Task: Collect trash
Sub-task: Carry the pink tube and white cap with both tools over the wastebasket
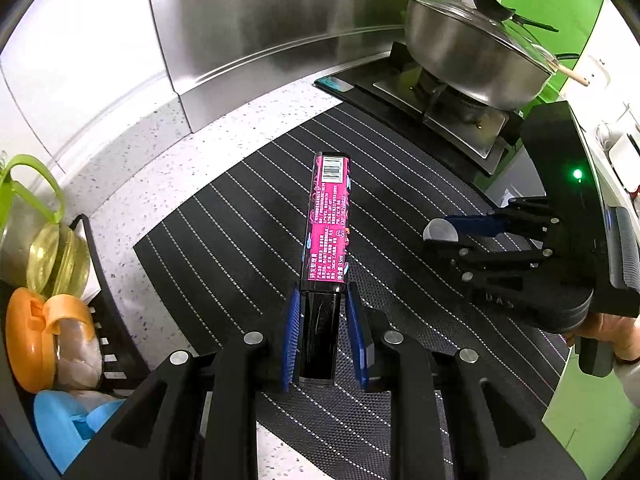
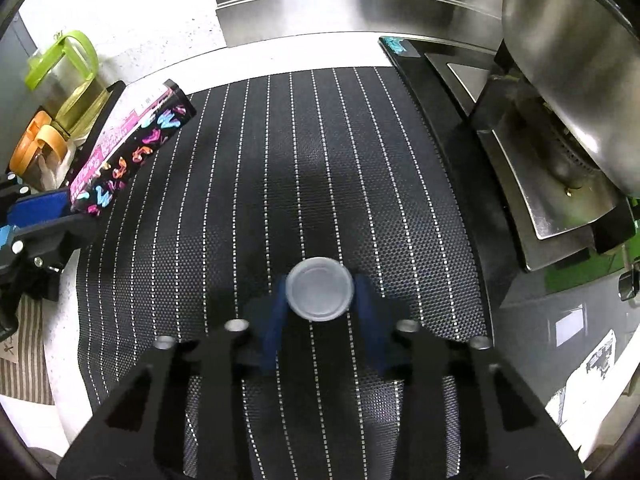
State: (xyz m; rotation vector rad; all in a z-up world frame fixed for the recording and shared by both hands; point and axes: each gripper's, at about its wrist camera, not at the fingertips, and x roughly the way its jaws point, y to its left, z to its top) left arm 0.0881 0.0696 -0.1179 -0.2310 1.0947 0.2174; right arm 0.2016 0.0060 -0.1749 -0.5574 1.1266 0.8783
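Countertop (image 1: 132,184) of pale speckled stone fills both views, and most of it lies under a black mesh mat (image 1: 240,216) with thin white dotted stripes. A brushed steel panel (image 1: 248,28) stands along the back edge, in the upper middle of both frames. To the upper right of the left wrist view sits a black gas stove (image 1: 436,108), and on its burner a wide steel pot (image 1: 472,60) with a glass lid. At the far left of that view a black rack (image 1: 100,280) holds a jar with a green lid (image 1: 32,184), a container with an orange lid (image 1: 28,332) and one with a blue lid (image 1: 60,424).

In the lower middle of the left wrist view, the left gripper (image 1: 322,320) pinches one end of a long slim box (image 1: 328,216). The box is pink and black with small print and a barcode at its far end, and it points away from the camera above the mat. From the right wrist view the same box appears at the left edge, showing bright squiggles on black.

The right gripper (image 2: 320,298), in the lower middle of its own view, has its blue pads pressed against the sides of a small round translucent plastic cap (image 2: 320,294), held above the mat. In the left wrist view this gripper sits at the right, well apart from the box.
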